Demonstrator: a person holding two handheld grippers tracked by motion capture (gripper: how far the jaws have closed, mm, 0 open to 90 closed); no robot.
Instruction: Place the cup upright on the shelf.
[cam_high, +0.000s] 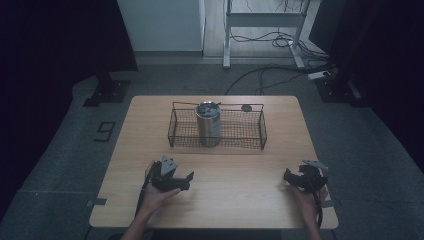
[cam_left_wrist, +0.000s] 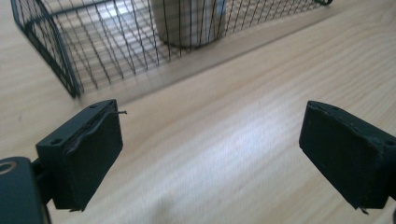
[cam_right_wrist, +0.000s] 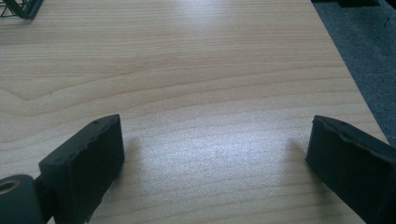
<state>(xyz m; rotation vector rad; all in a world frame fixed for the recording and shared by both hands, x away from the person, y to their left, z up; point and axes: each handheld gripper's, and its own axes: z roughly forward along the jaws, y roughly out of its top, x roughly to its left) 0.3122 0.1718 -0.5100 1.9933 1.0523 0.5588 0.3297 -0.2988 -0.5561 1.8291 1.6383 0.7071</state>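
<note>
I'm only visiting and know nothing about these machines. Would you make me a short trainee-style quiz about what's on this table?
1. True or false: the shiny metal cylinder can stands inside the black wire mesh basket.
2. Which hand-held gripper is nearer the basket: A left hand-held gripper, B right hand-held gripper?
3. Fill in: both grippers' jaws stand ____ over the light wooden table, with nothing between them.

Key: 1 true; 2 A; 3 open.
</note>
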